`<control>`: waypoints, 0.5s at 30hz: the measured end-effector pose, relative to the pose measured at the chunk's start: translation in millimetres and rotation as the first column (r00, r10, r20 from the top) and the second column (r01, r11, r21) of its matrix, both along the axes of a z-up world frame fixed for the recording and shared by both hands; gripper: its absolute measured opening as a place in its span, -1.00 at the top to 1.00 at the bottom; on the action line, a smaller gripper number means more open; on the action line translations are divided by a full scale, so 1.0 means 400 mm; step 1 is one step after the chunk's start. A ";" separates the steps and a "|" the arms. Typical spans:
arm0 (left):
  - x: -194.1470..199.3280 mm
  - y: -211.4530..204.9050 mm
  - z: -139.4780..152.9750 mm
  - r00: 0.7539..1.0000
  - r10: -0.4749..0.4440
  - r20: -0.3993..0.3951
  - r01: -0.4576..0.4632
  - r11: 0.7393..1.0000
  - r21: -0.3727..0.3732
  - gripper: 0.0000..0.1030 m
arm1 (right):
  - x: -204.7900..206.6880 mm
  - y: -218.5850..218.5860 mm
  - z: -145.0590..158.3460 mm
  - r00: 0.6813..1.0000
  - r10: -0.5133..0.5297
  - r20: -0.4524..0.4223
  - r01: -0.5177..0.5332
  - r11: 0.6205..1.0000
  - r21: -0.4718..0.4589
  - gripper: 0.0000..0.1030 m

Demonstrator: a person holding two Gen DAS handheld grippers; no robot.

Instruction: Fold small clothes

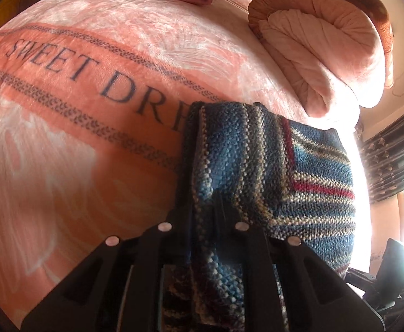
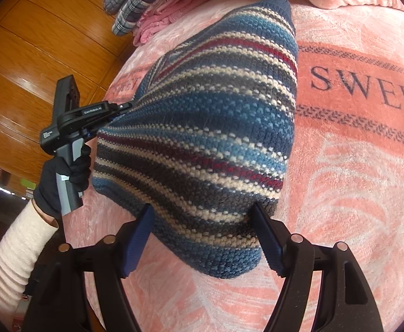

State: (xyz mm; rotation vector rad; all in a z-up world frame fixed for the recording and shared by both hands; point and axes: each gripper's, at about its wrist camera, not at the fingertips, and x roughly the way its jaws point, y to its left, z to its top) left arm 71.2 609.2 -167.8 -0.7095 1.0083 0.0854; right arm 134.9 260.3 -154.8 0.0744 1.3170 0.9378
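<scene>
**Striped sweater lifted over the bed**

The left claw (image 2: 124, 107) pinches the striped sweater (image 2: 202, 138) at its 9 o'clock edge, held by a gloved hand (image 2: 63, 179). The right claw (image 2: 206, 238) is spread, its blue pads either side of the sweater's lower hem. The sweater hangs over the pink blanket (image 2: 354, 179). Folded pink clothes (image 2: 171, 13) and plaid cloth (image 2: 135, 2) lie at 11 o'clock; a rolled quilt (image 1: 326, 55) sits at 1 o'clock.

blanket (image 1: 63, 127): "SWEET DRE" in left view | "SWEET", cut off at the frame edge, in right view | left gripper (image 2: 125, 107): "GenRobot.AI" | its second label: unreadable
</scene>
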 end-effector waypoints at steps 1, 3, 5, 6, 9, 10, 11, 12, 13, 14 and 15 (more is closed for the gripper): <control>-0.009 0.004 0.016 1.000 0.002 0.004 -0.002 1.000 0.001 0.72 | 0.000 -0.001 0.002 1.000 0.003 0.002 -0.003 1.000 -0.003 -0.42; -0.049 0.010 0.068 0.999 0.008 0.035 -0.009 0.999 0.034 0.61 | -0.004 -0.006 0.012 1.000 0.005 0.007 -0.005 1.000 0.001 -0.42; -0.099 0.005 0.113 0.999 0.000 0.048 -0.002 0.999 0.048 0.51 | -0.008 -0.024 0.022 1.000 0.006 0.005 -0.006 1.000 0.015 -0.42; -0.128 -0.002 0.131 0.999 -0.007 0.050 0.005 0.999 0.047 0.45 | -0.010 -0.034 0.027 1.000 0.006 0.006 -0.006 1.000 0.017 -0.41; -0.202 -0.056 0.160 0.998 -0.063 0.028 0.061 0.996 0.061 0.39 | -0.021 -0.065 0.039 1.000 -0.001 0.019 0.001 1.000 0.004 -0.41; -0.222 -0.081 0.164 0.996 -0.086 0.021 0.084 0.994 0.065 0.38 | -0.022 -0.080 0.040 1.000 -0.004 0.019 0.004 1.000 0.001 -0.41; -0.239 -0.107 0.167 0.994 -0.109 0.024 0.107 0.992 0.061 0.37 | -0.022 -0.079 0.044 1.000 -0.008 0.018 0.008 1.000 0.000 -0.41; -0.251 -0.132 0.165 0.991 -0.129 0.020 0.127 0.990 0.054 0.29 | -0.023 -0.085 0.043 1.000 -0.012 0.017 0.012 1.000 -0.004 -0.41; -0.257 -0.153 0.160 0.990 -0.138 0.007 0.137 0.989 0.054 0.24 | -0.025 -0.090 0.040 1.000 -0.018 0.012 0.018 1.000 -0.010 -0.41; -0.260 -0.170 0.151 0.990 -0.141 0.000 0.141 0.989 0.047 0.22 | -0.026 -0.092 0.037 1.000 -0.023 0.005 0.023 1.000 -0.015 -0.41; -0.258 -0.185 0.138 0.989 -0.151 -0.010 0.151 0.988 0.037 0.21 | -0.028 -0.094 0.033 1.000 -0.027 -0.001 0.027 0.999 -0.018 -0.41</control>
